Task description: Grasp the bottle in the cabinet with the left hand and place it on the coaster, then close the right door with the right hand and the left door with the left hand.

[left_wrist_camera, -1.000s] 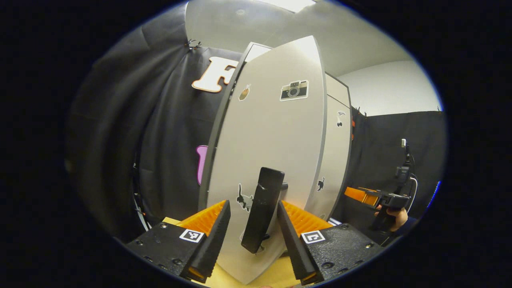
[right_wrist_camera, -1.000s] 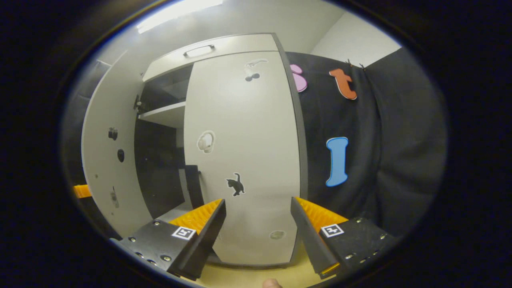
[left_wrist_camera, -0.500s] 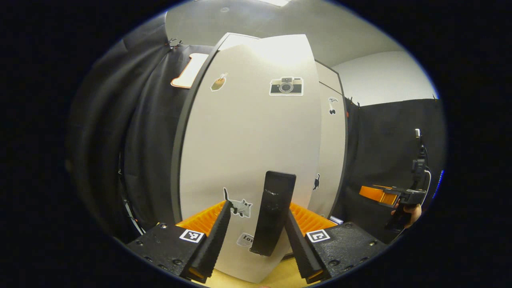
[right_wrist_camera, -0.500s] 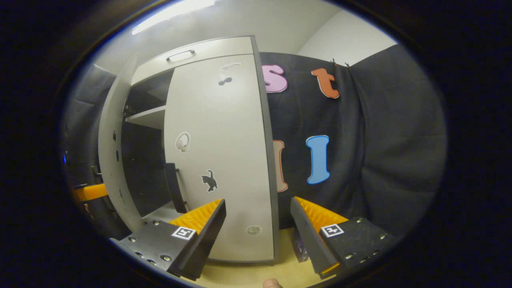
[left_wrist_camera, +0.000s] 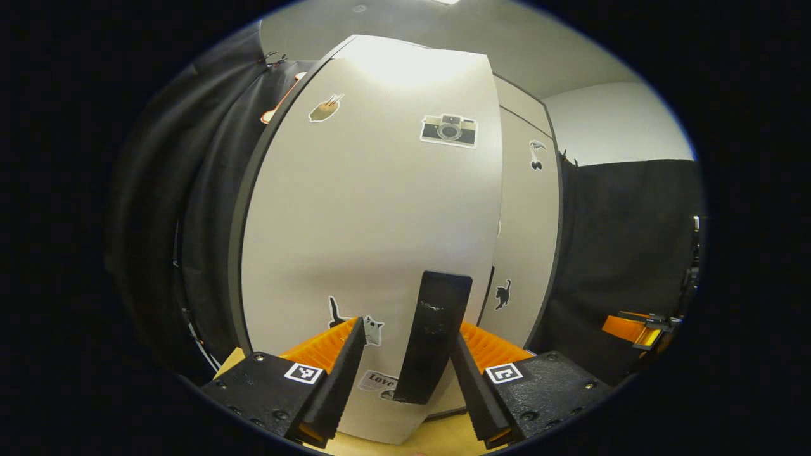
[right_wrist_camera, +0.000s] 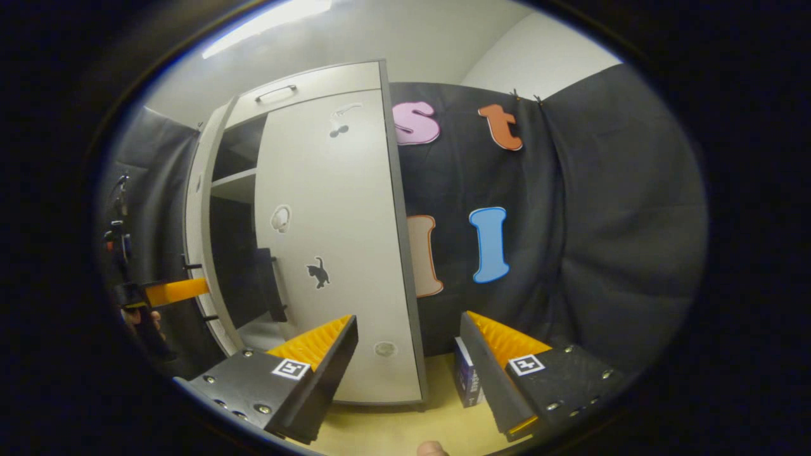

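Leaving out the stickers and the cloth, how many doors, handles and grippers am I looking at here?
Cabinet doors: 2, left door and right door
Door handles: 2, left handle and right handle
Grippers: 2, left gripper and right gripper
Total: 6

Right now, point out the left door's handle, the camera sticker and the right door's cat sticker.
left door's handle (left_wrist_camera: 434,339), left gripper view, mid bar.
camera sticker (left_wrist_camera: 448,130), left gripper view, its lens.
cat sticker (right_wrist_camera: 318,273), right gripper view, its body.

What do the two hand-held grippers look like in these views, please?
Each hand-held gripper, left and right, has two wedge-shaped fingers with ribbed inner faces, on black textured blocks fastened with screws. Each block carries a small square black-and-white marker.
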A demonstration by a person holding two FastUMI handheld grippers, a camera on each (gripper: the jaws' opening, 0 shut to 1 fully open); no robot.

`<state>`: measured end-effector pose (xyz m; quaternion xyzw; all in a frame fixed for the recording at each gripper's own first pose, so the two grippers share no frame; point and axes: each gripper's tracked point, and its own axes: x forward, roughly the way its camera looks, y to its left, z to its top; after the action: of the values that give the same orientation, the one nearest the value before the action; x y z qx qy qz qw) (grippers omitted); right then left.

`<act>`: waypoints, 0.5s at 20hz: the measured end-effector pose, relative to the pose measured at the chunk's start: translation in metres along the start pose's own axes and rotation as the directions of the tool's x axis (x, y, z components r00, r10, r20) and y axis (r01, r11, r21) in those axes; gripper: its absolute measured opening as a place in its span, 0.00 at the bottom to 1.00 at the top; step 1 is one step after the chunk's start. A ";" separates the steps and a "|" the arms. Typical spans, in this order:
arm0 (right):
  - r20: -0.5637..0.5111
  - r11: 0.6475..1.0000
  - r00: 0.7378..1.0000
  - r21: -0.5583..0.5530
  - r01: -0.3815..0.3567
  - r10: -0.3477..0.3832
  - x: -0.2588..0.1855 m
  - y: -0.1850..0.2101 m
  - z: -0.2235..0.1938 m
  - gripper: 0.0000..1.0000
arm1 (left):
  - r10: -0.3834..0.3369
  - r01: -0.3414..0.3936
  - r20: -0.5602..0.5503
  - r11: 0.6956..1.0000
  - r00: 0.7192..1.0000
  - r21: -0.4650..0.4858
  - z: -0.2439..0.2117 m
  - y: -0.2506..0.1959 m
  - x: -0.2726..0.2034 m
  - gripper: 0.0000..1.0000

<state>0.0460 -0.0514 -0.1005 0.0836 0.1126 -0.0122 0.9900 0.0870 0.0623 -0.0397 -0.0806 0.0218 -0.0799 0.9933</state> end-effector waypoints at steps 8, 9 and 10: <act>0.001 0.999 0.999 -0.017 -0.035 0.035 -0.012 0.007 0.002 0.94 | 0.036 -0.036 0.001 0.999 0.999 0.023 -0.001 -0.004 0.014 0.78; 0.001 0.999 0.999 -0.016 -0.037 0.037 -0.011 0.008 0.002 0.94 | 0.047 -0.047 0.003 0.998 0.999 0.037 -0.001 -0.004 0.016 0.78; 0.000 0.999 0.999 -0.015 -0.038 0.038 -0.011 0.008 0.001 0.98 | 0.056 -0.056 0.004 0.997 0.998 0.048 -0.002 -0.004 0.017 0.78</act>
<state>0.0355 -0.0435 -0.0954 0.0785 0.1112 0.0072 0.9907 0.1029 0.0550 -0.0410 -0.0561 0.0210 -0.0527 0.9968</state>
